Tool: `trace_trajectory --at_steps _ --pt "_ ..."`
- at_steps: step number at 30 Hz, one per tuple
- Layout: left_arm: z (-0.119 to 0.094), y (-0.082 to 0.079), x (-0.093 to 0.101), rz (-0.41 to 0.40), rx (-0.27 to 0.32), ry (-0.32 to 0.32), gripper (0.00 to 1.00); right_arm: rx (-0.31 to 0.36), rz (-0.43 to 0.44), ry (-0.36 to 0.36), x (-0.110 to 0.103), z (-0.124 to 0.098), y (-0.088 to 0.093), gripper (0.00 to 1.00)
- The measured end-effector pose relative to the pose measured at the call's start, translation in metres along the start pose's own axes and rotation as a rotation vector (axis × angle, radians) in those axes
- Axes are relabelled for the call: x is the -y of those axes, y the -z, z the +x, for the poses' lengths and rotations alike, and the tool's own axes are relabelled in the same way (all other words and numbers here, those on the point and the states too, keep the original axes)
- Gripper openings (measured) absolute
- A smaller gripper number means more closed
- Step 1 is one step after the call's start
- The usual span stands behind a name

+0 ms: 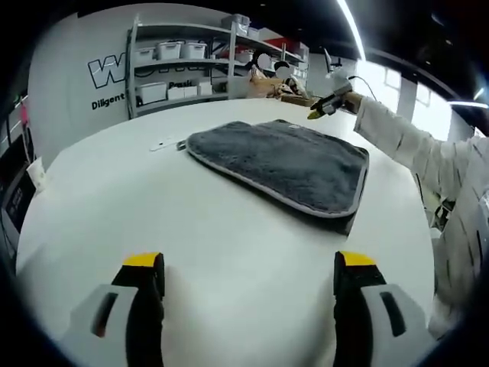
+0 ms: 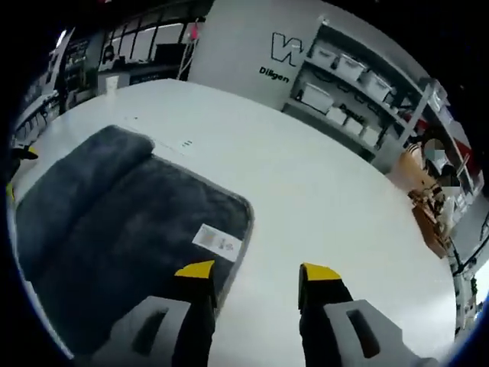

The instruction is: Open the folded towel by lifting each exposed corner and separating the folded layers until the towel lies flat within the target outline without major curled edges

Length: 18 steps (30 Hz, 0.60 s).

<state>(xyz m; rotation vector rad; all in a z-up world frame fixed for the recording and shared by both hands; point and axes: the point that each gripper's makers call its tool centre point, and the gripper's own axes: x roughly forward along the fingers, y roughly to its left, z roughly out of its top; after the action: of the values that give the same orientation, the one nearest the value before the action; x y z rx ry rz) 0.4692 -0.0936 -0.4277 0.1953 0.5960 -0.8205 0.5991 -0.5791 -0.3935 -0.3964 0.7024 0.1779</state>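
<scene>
One grey towel (image 1: 286,164) lay folded on the white bench (image 1: 191,229), a pale binding running round its edge. In the left gripper view it sat well ahead of your left tongs (image 1: 248,267), towards the far side of the bench, with nothing between it and the tips. Those tongs stood wide apart, two yellow-tipped jaws over bare bench, holding nothing.

Your right tongs (image 2: 256,271) were also spread wide and empty — the left jaw over the near corner of the towel (image 2: 114,229), the right jaw over bare bench (image 2: 306,176). The right gripper view showed what the other did not: one small white label (image 2: 216,240) on the towel's top face, just beside that jaw, and a rolled or thicker fold along the towel's far end.

The left gripper view, in turn, showed your right arm in a white sleeve (image 1: 412,149) reaching in from the right, with the right tongs (image 1: 325,107) held above the bench beyond the far edge of the towel. It also showed a few small marks (image 1: 164,144) on the bench just beside the towel's left corner.

One metal shelving unit (image 1: 206,65) stood against the back wall — several white bins (image 1: 172,50) sat on its shelves, too small to count surely, their contents hidden. The same shelving (image 2: 359,84) showed in the right gripper view.
</scene>
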Motion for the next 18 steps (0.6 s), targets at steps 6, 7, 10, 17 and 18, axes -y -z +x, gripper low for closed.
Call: trace_trajectory --at_steps 6,7,10,17,18 --pt "0.000 0.000 -0.001 -0.001 -0.004 -0.002 0.91 -0.018 0.015 -0.057 -0.011 0.002 0.019 0.21" --pt "0.000 0.000 -0.001 -0.001 -0.003 -0.002 0.90 -0.024 0.019 -0.059 -0.012 0.004 0.022 0.18" --pt "0.000 0.000 -0.002 -0.004 -0.003 -0.004 0.90 -0.042 0.032 -0.085 -0.016 0.009 0.032 0.13" --pt "0.001 0.001 -0.003 -0.002 -0.007 -0.004 0.90 -0.049 0.057 -0.118 -0.026 0.013 0.041 0.08" --pt "0.000 0.001 -0.003 -0.003 -0.007 -0.005 0.90 -0.050 0.060 -0.120 -0.025 0.014 0.042 0.07"
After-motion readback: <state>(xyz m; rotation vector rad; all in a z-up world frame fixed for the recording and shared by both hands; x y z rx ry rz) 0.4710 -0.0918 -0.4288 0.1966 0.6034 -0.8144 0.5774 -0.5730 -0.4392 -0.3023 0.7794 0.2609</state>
